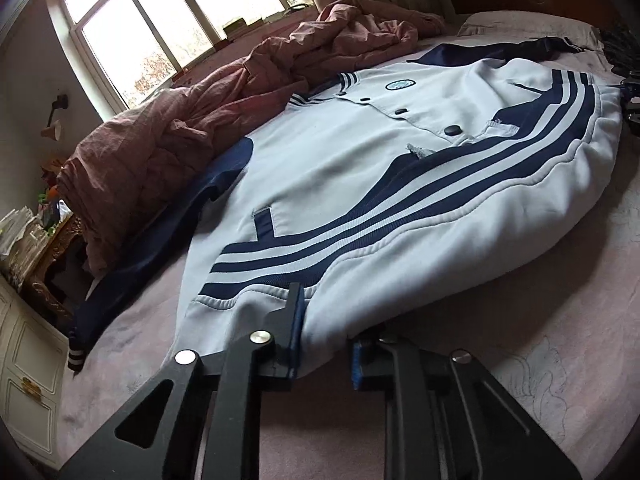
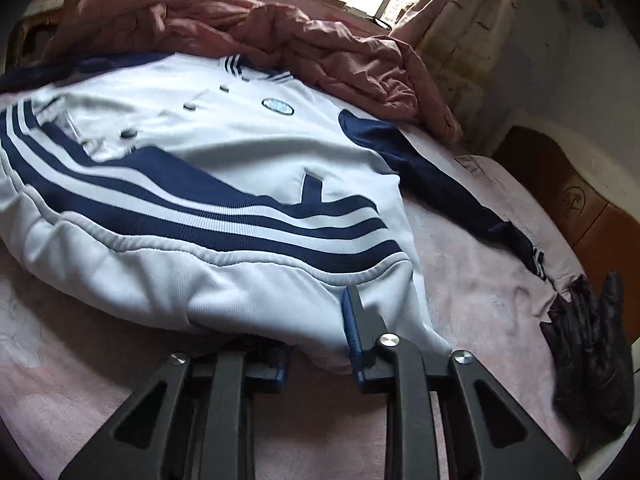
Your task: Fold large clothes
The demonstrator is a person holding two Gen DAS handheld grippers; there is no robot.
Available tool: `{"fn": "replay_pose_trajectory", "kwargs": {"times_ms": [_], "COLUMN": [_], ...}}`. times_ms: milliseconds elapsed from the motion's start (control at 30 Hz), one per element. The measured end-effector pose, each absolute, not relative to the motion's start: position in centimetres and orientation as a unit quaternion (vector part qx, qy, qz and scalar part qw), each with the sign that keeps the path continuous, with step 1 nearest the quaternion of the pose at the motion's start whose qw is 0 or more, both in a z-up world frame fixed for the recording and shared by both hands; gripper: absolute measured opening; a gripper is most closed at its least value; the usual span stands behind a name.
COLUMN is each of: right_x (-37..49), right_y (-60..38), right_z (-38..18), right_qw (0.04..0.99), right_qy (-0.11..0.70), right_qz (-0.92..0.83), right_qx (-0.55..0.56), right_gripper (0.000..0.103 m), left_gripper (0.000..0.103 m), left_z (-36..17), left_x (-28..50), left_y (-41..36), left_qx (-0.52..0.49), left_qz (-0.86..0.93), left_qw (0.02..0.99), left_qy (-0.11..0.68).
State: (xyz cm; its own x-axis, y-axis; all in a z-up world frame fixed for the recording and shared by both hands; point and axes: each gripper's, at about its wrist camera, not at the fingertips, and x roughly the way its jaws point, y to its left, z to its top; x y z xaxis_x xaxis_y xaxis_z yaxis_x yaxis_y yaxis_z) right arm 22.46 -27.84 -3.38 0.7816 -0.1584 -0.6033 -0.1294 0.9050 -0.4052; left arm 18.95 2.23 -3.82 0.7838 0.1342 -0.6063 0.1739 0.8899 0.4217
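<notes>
The jacket (image 1: 360, 168), pale with navy stripes and sleeves, lay front-up and spread flat on the pink bed sheet (image 1: 520, 340). Its bottom hem faced both cameras. The left gripper (image 1: 324, 344) had one finger above and one below the hem corner, gripping the fabric. The right gripper (image 2: 316, 344) gripped the opposite hem corner likewise. A rumpled pink quilt (image 1: 192, 120) lay beyond the collar, and a dark garment (image 2: 592, 352) sat near the sheet's edge. Judged step: hem seized, first fold about to begin. The next move would call for lifting both corners evenly and carrying them toward the collar.
</notes>
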Motion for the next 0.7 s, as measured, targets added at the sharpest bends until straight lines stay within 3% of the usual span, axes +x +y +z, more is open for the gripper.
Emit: {"fn": "replay_pose_trajectory", "kwargs": {"times_ms": [167, 500, 700], "right_x": [20.4, 11.0, 11.3], "right_y": [-28.1, -30.3, -31.7], "right_z": [-2.0, -3.7, -2.6], "right_qw": [0.934, 0.943, 0.941], "right_qy": [0.305, 0.307, 0.324], "right_qz": [-0.008, 0.036, 0.062], "right_qx": [-0.187, -0.126, -0.075], "right_gripper": [0.013, 0.013, 0.013], "left_gripper": [0.009, 0.008, 0.01], "left_z": [-2.8, -1.8, -1.2], "left_x": [16.9, 9.8, 9.6], "left_y": [2.9, 4.7, 4.3], "left_qx": [0.197, 0.115, 0.131], "left_qz": [-0.021, -0.059, -0.063], "left_qw": [0.926, 0.937, 0.93], "left_qy": [0.322, 0.326, 0.338]}}
